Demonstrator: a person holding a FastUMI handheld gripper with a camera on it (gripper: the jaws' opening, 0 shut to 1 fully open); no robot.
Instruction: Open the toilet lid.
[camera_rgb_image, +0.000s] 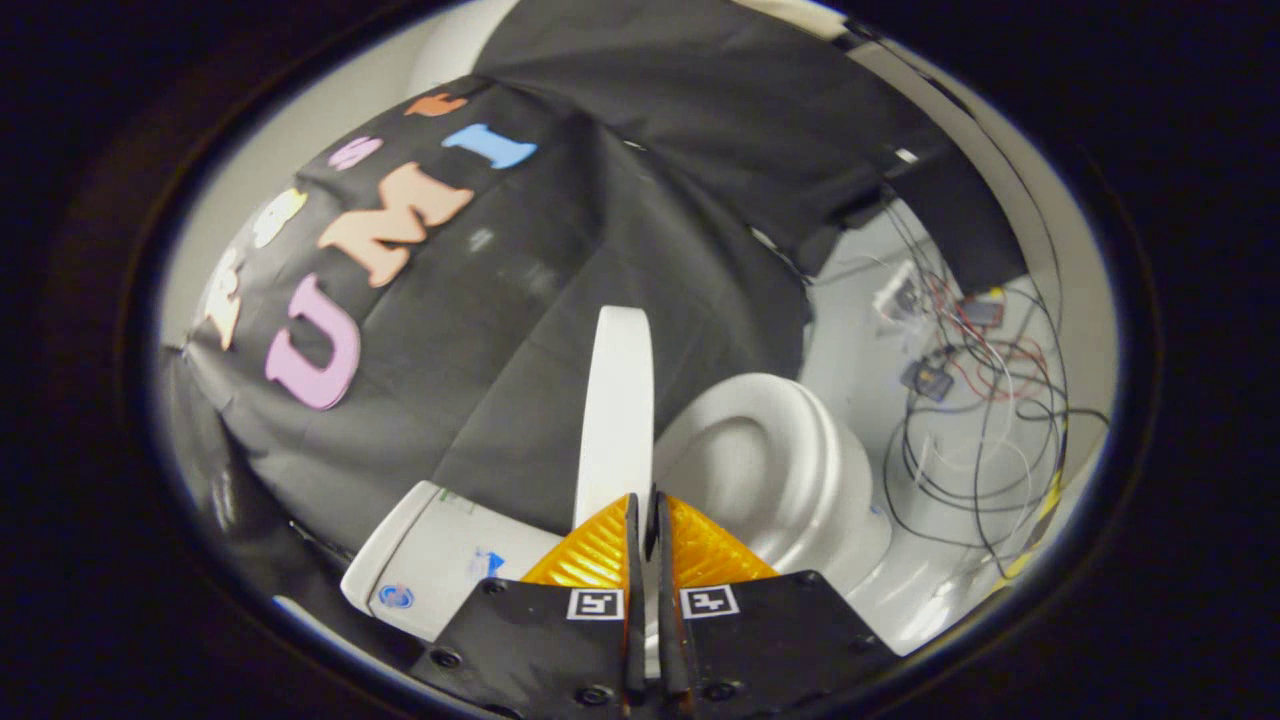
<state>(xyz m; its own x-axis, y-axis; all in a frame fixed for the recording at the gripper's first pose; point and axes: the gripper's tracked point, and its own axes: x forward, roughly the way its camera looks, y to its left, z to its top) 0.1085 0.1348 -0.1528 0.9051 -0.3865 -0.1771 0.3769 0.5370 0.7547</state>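
Right ahead of the gripper (648, 520), the toilet lid (615, 410) stands nearly upright, edge-on, its near edge pinched between the almost closed fingers. The seat (770, 460) lies bare to the right (tank (440, 560) left), so I'd say only letting go remains.

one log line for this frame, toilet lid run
phase: lid raised | gripper: fingers shut on toilet lid edge | lid: upright, edge-on | seat: down, exposed beside lid | tank: behind lid
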